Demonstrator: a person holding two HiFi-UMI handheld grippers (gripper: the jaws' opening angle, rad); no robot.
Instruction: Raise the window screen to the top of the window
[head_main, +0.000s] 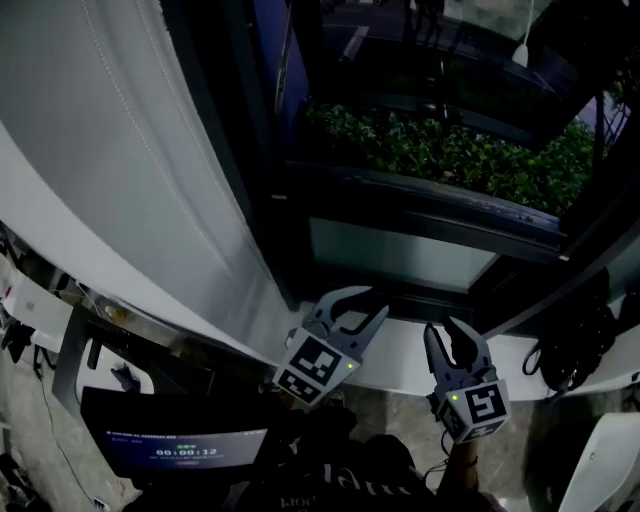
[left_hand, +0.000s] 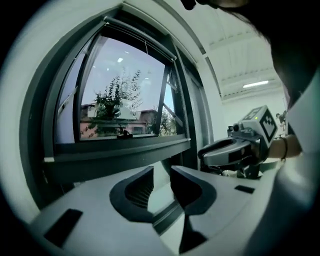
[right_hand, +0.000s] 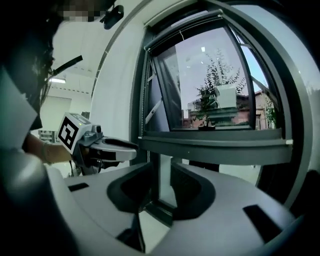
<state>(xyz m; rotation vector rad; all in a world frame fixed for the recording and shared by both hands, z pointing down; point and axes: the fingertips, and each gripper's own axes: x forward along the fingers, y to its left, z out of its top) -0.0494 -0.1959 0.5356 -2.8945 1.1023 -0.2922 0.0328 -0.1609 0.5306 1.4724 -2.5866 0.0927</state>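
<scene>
Left claw (head_main: 358, 312) and right claw (head_main: 447, 342) gape empty, side by side, seemingly just short of the window frame (left_hand: 125, 150).

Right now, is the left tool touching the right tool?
Apart. The head view shows the left tool and the right tool side by side, with white sill between them.
</scene>
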